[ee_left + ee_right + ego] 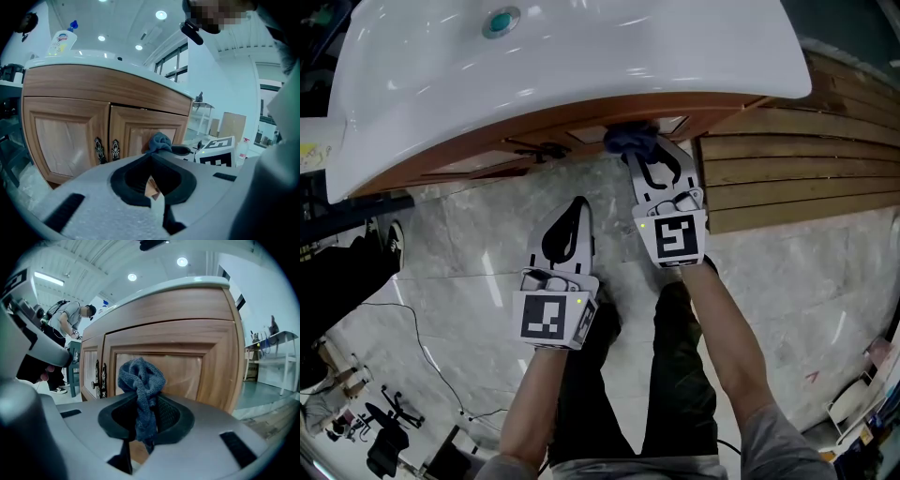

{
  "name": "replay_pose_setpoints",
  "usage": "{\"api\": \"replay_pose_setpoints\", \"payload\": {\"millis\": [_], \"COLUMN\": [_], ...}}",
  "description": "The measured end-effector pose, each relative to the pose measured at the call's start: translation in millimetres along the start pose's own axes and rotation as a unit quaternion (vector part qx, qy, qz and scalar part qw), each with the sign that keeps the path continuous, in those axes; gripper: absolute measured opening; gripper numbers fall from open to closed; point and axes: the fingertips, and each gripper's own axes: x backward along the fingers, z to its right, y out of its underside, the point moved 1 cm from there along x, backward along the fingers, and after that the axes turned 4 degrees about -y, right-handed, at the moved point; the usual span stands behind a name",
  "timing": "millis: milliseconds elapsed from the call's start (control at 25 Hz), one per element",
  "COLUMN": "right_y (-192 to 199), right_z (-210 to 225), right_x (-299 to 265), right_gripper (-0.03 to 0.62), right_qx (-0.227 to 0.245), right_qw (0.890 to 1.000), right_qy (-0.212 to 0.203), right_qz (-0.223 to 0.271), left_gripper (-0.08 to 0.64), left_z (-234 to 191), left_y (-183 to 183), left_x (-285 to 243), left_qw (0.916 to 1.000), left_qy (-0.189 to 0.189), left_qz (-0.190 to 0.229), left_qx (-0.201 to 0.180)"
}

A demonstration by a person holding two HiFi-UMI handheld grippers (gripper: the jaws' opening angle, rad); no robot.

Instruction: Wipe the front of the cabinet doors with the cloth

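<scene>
We held the cloth (pixel 140 378) pinched in the right gripper's (pixel 648 161) fingers. It bunched ahead of the tips, at or just short of the right door (pixel 197 369); we could not tell whether it touched. Our left gripper (pixel 578 208) hung farther back, fingers pressed together on nothing. The sink (pixel 581 66) hid most of the doors from the head view.

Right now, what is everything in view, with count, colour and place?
cabinet doors: two, brown wood, under the basin
cloth: one, dark blue, at the right-hand door
door handles: two, dark, where the doors meet
basin: one, white, above the doors
spray bottle: one, white, blue cap, on the basin's top
boards: several, brown, on the floor
bystander: one, grey top, background
left gripper: one, grey, shut, empty
right gripper: one, grey, shut on the cloth
</scene>
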Motion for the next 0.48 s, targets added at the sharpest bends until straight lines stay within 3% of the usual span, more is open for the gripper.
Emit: {"api": "replay_pose_setpoints", "payload": {"millis": [480], "right_y": [15], "right_z": [63], "right_x": [38], "right_gripper": [0.077], "right_qx": [0.013], "right_qw": [1.000], "right_qy": [0.028], "right_qz": [-0.003], "left_gripper": [0.006], "left_z": [56], "left_y": [-4], "left_x": [-19], "left_qw": [0.9999], "left_qy": [0.012], "left_qz": [0.002], "left_qx": [-0.012]}}
